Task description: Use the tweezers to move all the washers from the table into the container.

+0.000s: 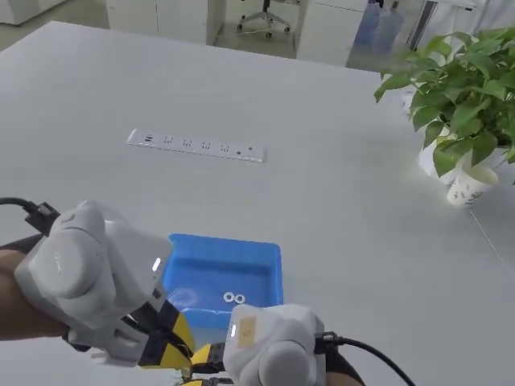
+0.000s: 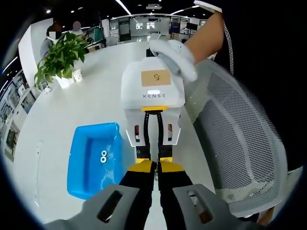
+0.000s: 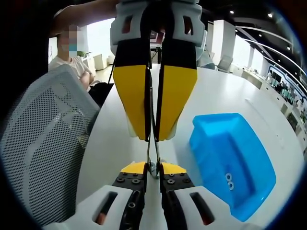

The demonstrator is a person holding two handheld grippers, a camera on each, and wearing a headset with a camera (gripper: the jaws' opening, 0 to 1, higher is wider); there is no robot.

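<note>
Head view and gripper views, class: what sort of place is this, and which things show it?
Probably an open-plan office or lab: a large white table with a power strip on it, a potted plant, and a mesh office chair beside it.

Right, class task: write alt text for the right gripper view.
The left gripper, yellow-jawed, and the right gripper meet tip to tip, both shut on slim metal tweezers. Beside them, a blue plastic container holds two metal washers.
</note>
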